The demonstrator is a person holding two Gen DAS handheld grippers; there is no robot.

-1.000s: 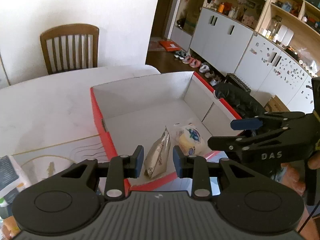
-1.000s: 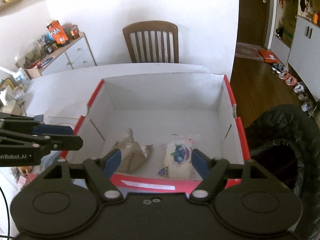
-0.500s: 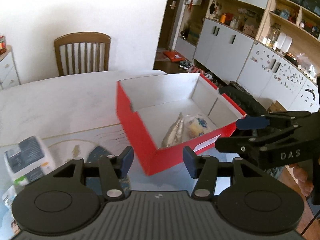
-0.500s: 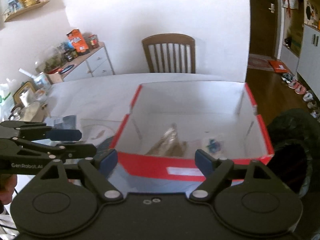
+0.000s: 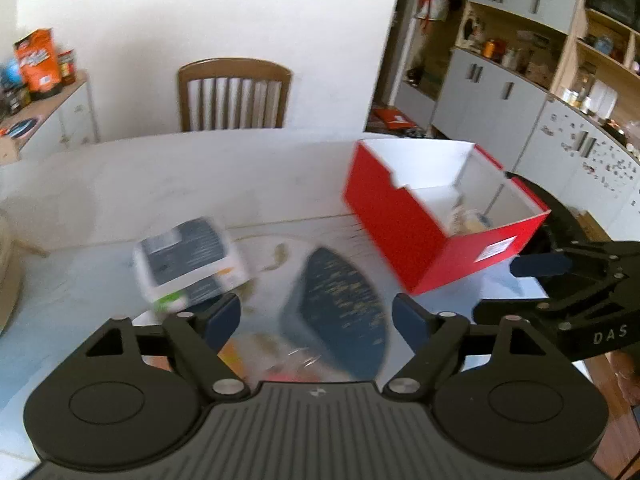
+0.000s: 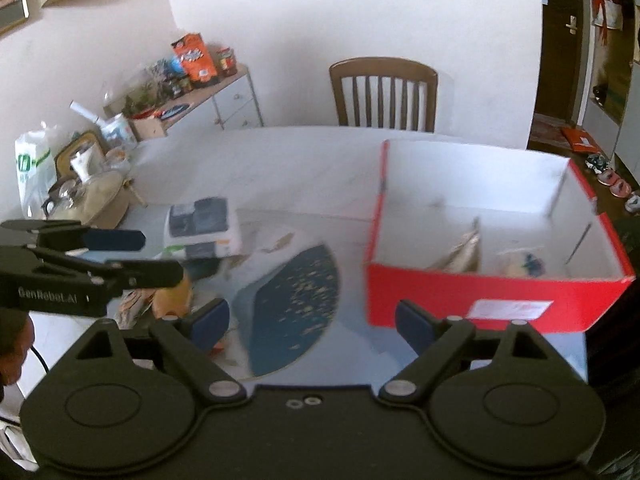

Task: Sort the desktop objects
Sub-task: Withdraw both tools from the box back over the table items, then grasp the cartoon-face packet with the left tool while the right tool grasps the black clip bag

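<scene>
A red cardboard box (image 6: 460,300) with white inner walls stands on the white table, to the right in both views. Inside it lie a silver packet (image 6: 464,252) and a round wrapped snack (image 6: 520,260). Left of the box lie a white and dark carton (image 5: 188,260) and a dark blue fan-shaped mat (image 5: 336,304). My left gripper (image 5: 316,316) hovers over the mat, jaws opening, nothing between them. My right gripper (image 6: 312,320) hovers beside it, jaws opening and likewise empty. Some orange wrappers (image 6: 176,300) sit blurred under the left gripper (image 6: 156,256).
A wooden chair (image 5: 234,96) stands behind the table. A pot and bags (image 6: 96,196) crowd the table's left end, by a sideboard (image 6: 224,96) with snack packs. A black bag (image 5: 560,216) sits right of the box, with cupboards (image 5: 500,108) beyond.
Both grippers have drawn back from over the box and swung left, so the box now sits to the right. Both pairs of jaws have widened. The two packets stay in the box.
</scene>
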